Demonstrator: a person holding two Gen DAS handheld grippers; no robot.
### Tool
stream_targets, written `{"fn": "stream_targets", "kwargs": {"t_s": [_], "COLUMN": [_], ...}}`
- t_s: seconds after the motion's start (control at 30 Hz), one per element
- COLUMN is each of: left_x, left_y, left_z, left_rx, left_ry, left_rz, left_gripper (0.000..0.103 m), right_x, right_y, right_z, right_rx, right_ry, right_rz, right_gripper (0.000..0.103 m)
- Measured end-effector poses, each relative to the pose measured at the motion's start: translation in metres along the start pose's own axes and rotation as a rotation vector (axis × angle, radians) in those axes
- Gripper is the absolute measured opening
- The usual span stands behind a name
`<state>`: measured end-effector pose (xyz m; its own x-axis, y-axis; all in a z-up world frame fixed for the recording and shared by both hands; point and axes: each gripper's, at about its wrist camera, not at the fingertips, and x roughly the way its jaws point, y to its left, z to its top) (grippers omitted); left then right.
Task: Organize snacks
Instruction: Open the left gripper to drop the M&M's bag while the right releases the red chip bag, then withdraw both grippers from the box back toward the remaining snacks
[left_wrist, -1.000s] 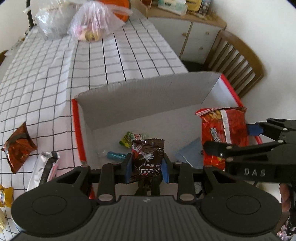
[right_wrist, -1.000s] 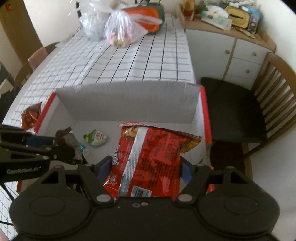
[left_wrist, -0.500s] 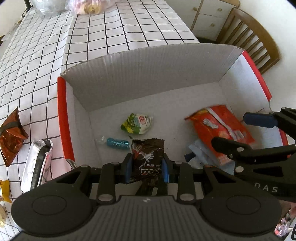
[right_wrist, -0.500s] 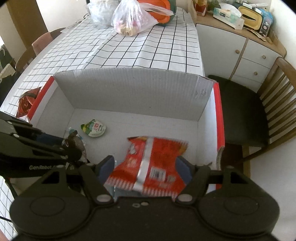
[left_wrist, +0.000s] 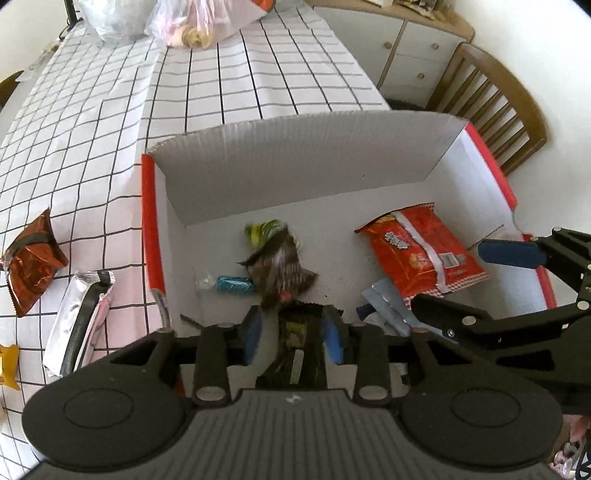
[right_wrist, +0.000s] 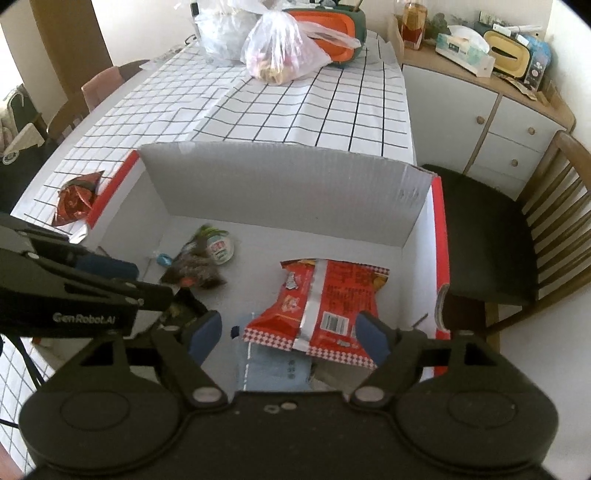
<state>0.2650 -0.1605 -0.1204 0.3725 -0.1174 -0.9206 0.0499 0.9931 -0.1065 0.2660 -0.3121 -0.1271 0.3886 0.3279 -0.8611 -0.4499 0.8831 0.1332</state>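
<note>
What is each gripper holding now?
Left gripper: just opened, brown packet released.
Right gripper: just opened, red chip bag released.

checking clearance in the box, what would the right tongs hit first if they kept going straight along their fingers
Probably the red foil snack bag lying on the floor of the white cardboard box; it sits just ahead between the open right tongs, untouched. A pale blue packet lies partly under it. Depth is unclear.

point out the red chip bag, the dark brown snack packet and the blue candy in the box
red chip bag (right_wrist: 325, 299), right wrist view, on the middle of its printed back
dark brown snack packet (left_wrist: 280, 269), left wrist view, on its blurred middle
blue candy (left_wrist: 234, 284), left wrist view, on the wrapped body
</note>
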Motion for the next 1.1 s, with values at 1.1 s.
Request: {"fn": "stream_targets", "kwargs": {"t_s": [1.1], "left_x": [-0.125], "left_y": [0.098], "left_z": [-0.086], "left_rx": [-0.004], "left_ry": [-0.327], "left_rz": [-0.004], "left_gripper": [0.064], "right_x": [-0.080], "right_y": [0.109], "right_z": [-0.017], "right_rx": [0.071], "right_ry": [-0.294], "right_rz": [0.099], "right_gripper": [0.099]}}
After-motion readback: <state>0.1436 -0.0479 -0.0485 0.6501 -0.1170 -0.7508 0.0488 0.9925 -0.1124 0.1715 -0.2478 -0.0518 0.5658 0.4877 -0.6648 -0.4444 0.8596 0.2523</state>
